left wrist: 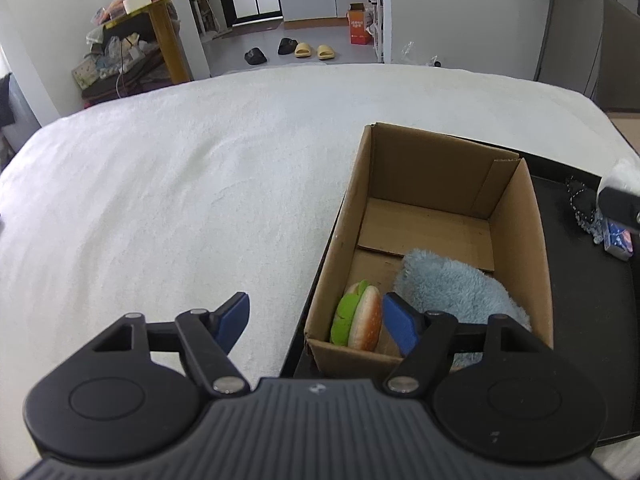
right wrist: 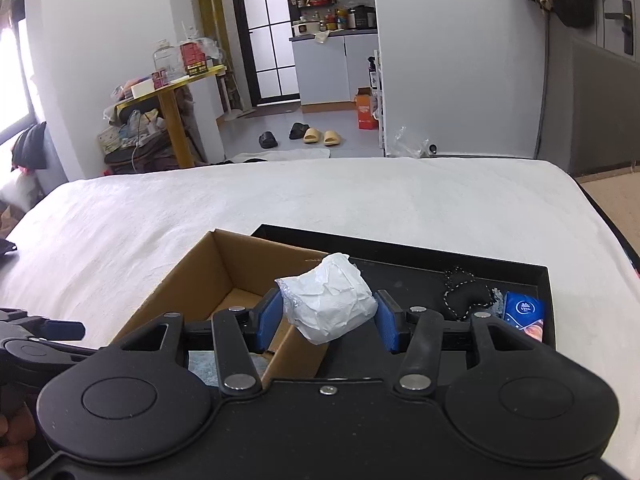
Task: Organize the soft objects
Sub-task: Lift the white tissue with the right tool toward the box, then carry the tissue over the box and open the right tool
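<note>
An open cardboard box (left wrist: pixel 516 216) stands on a black tray (left wrist: pixel 588 320) on the white bed. Inside it lie a plush burger (left wrist: pixel 358 320) and a fluffy light-blue cloth (left wrist: pixel 452 292). My left gripper (left wrist: pixel 316 318) is open and empty, held over the box's near left corner, one finger outside the box and one above it. My right gripper (right wrist: pixel 326 318) is shut on a white crumpled tissue pack (right wrist: pixel 330 302), held above the box's (right wrist: pixel 208 276) right wall. On the tray (right wrist: pixel 400 276) lie a black pouch (right wrist: pixel 466 294) and a blue tissue packet (right wrist: pixel 524 314).
The white bed cover (left wrist: pixel 180 200) spreads left of and beyond the box. Past the bed are a yellow side table (left wrist: pixel 168 28) with clutter, slippers (left wrist: pixel 314 51) on the floor and an orange carton (left wrist: pixel 358 26). A hand (right wrist: pixel 12 436) shows at the right wrist view's lower left.
</note>
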A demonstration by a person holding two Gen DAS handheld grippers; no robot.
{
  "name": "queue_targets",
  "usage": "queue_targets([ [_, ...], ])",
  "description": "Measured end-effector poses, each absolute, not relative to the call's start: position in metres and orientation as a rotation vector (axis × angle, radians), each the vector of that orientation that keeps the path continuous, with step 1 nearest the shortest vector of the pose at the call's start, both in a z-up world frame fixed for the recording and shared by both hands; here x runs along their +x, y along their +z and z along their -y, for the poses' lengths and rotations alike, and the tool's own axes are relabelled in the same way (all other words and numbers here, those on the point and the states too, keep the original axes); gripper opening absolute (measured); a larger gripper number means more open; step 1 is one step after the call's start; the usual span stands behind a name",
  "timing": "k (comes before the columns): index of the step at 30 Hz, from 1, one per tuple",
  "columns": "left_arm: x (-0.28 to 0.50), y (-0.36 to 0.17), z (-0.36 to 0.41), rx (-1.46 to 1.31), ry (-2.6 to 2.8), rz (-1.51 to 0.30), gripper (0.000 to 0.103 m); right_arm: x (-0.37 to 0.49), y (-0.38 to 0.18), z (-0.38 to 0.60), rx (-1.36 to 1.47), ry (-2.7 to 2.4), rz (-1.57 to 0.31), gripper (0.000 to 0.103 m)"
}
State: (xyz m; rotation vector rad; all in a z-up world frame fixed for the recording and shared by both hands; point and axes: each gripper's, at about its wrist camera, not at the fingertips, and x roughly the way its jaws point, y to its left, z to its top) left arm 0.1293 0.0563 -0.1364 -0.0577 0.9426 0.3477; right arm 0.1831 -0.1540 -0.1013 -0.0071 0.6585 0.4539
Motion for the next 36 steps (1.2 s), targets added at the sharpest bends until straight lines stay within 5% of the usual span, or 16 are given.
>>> queue_targets([
  [11,0.131,-0.142,-0.058,-0.085,0.311,-0.945,0.065,0.175,-0.11,0.129,-0.071,0.51,-0.685,0.049],
  [18,0.134,-0.148,-0.062,-0.116,0.276,-0.971,0.032,0.171,-0.117,0.115,-0.112,0.542,-0.707,0.049],
  [36,0.134,-0.151,-0.076,-0.178,0.316,-0.95,0.011,0.167,-0.127,0.086,-0.175,0.606,-0.715,0.05],
])
